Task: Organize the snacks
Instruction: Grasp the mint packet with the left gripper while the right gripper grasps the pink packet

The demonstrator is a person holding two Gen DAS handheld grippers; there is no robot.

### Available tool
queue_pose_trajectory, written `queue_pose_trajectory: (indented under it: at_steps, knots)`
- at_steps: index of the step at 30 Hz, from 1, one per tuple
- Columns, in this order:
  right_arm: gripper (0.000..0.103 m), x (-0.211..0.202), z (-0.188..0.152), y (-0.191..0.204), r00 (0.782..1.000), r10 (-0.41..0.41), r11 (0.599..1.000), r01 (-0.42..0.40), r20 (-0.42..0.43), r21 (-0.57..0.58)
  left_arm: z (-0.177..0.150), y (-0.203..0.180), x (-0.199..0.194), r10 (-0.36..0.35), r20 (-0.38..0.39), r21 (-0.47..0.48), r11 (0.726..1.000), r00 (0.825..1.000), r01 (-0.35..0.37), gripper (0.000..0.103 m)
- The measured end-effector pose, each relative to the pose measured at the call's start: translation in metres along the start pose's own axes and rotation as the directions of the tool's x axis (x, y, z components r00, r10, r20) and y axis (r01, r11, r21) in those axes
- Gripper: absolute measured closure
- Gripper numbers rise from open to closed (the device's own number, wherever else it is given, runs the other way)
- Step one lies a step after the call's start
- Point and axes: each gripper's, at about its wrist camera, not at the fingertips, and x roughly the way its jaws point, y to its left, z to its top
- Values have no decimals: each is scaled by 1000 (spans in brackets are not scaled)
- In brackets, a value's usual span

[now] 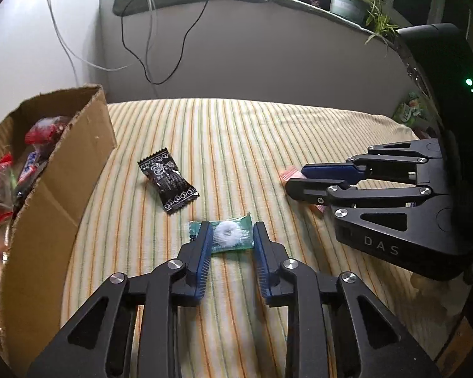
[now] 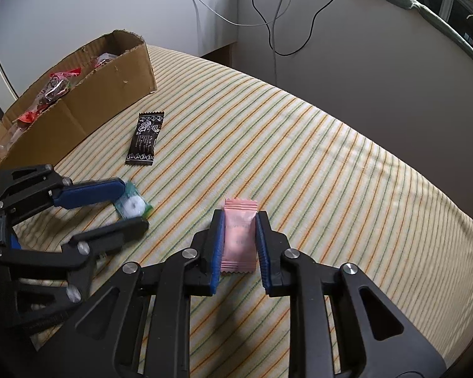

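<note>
Both grippers sit low over the striped bed sheet (image 2: 299,157). Left gripper (image 1: 231,236) has its 2 fingers spread narrowly either side of a green-wrapped ring candy (image 1: 225,236) lying flat on the sheet; whether the pads touch it I cannot tell. Right gripper (image 2: 239,233) brackets a pink candy packet (image 2: 239,236) the same way, its fingers close beside the wrapper. Beyond them lies a black snack packet (image 2: 145,138), near the cardboard box (image 2: 94,100) of wrapped snacks at the bed's far left corner.
</note>
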Motion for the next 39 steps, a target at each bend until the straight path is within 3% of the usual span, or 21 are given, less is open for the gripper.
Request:
queue_pose_trajectory:
  at_steps: [10,15,23,35,39]
  knots:
    - [83,-12,-7,-3,1000,-12,999,11,20,34,0,14,-9,-29,25,-37,999,999,30,90]
    - [83,-20,-8,-4,999,-14,999,12,34,41,1,21,-16,-6,57,-64,998,998,9,94]
    - [83,-18,-9,-4,1000,-16,999,15,27,41,2,25,-8,35,46,-48,998,998,-33,95]
    - [84,-40,-7,-12,997,-10,998,5,78,66,7,35,-36,11,106,-88,996,994,-2,100]
    - [84,-45,-4,-9,997,-14,999,9,81,52,6,42,-34,4,95,-93,996,995,5,100]
